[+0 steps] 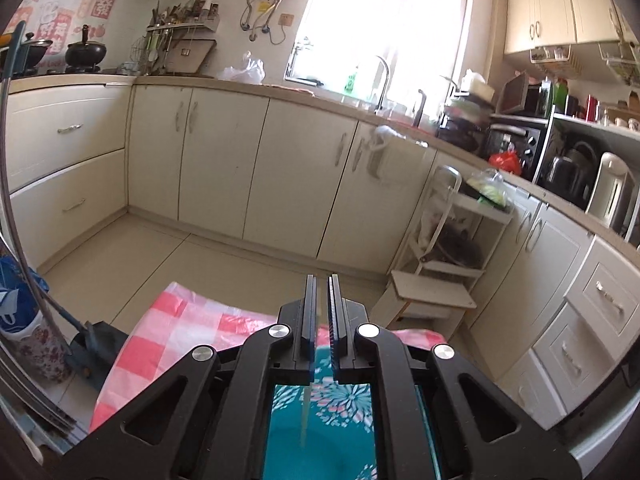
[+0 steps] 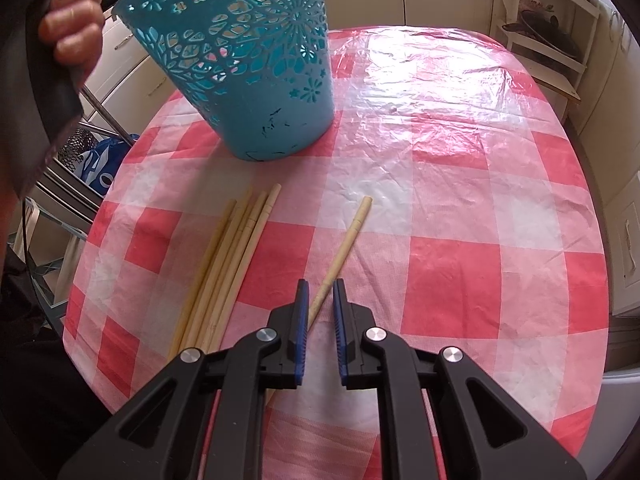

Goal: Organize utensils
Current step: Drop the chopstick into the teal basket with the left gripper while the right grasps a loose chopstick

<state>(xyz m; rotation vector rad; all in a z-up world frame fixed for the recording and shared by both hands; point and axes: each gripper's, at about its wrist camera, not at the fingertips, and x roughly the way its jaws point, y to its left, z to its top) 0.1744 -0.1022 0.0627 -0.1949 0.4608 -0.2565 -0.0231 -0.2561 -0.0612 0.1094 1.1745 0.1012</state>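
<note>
2 grippers are ours. Our right gripper points down at the checked tablecloth, jaws narrow around 1 loose chopstick; whether the pads press it we cannot tell. A bundle of chopsticks lies just to its left, near the teal basket. Our left gripper is raised, pinching 1 pale chopstick above the basket's wall.
</note>
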